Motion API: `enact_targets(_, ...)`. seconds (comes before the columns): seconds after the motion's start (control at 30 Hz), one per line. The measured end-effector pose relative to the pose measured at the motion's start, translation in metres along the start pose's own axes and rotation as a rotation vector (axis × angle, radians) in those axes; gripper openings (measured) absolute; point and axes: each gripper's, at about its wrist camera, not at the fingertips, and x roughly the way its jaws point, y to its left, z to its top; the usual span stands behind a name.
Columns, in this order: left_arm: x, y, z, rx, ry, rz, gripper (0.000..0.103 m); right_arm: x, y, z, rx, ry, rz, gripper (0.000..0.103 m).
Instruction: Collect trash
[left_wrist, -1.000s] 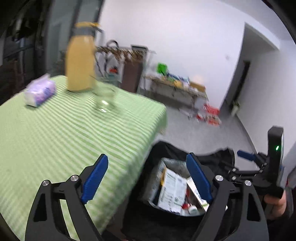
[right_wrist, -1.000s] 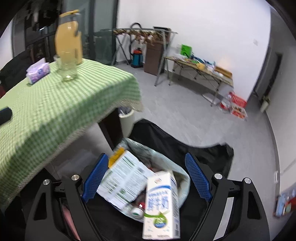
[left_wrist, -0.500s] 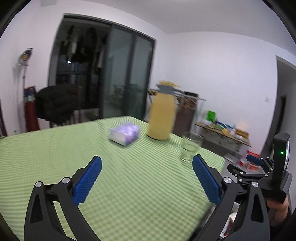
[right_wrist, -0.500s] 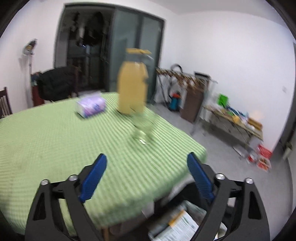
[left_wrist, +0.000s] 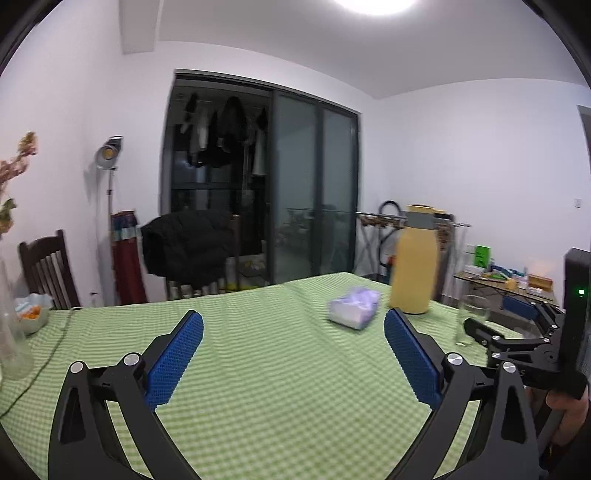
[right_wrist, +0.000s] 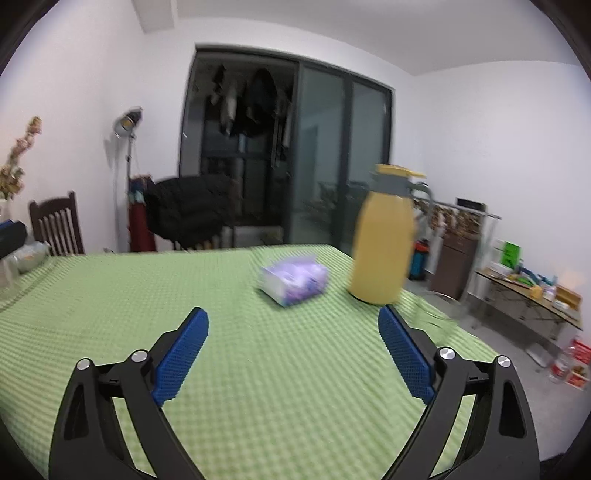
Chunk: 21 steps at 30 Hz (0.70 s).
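My left gripper (left_wrist: 293, 354) is open and empty above the green checked table (left_wrist: 277, 387). My right gripper (right_wrist: 293, 350) is open and empty above the same table (right_wrist: 258, 369); its body also shows at the right edge of the left wrist view (left_wrist: 532, 347). A purple tissue pack (left_wrist: 354, 308) (right_wrist: 294, 278) lies on the cloth ahead of both grippers. No trash and no trash bag is in view.
A yellow jug (left_wrist: 413, 266) (right_wrist: 384, 240) and a clear glass (left_wrist: 471, 319) stand at the table's right side. A glass vase (left_wrist: 11, 332) and a small bowl (left_wrist: 31, 315) sit at the left. Chairs (left_wrist: 48, 269) stand behind the table.
Both grippers have swung up from the black trash bag on the floor, which held cartons, to face level across the table. The bag has left both views. Both stayed open.
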Motion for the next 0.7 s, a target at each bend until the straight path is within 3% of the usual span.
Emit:
enact_targets(0.1, -0.002, 0.030, -0.012, -0.020, -0.017, 0.043, 0.095, 0.014, 0.024, -0.005, 0.010, -0.009, 0.048, 0.091)
enact_targets(0.43, 0.008, 0.113, -0.072, -0.107, 0.080, 0.243, 0.095, 0.048, 0.082, -0.045, 0.030, 0.017, 0.107, 0.091)
enact_targets(0.6, 0.010, 0.132, -0.091, -0.131, 0.090, 0.289, 0.095, 0.054, 0.081, -0.052, 0.044, 0.036, 0.105, 0.091)
enact_targets(0.7, 0.018, 0.135, -0.095, -0.148, 0.125, 0.272, 0.095, 0.059, 0.078, -0.053, 0.065, 0.055, 0.103, 0.093)
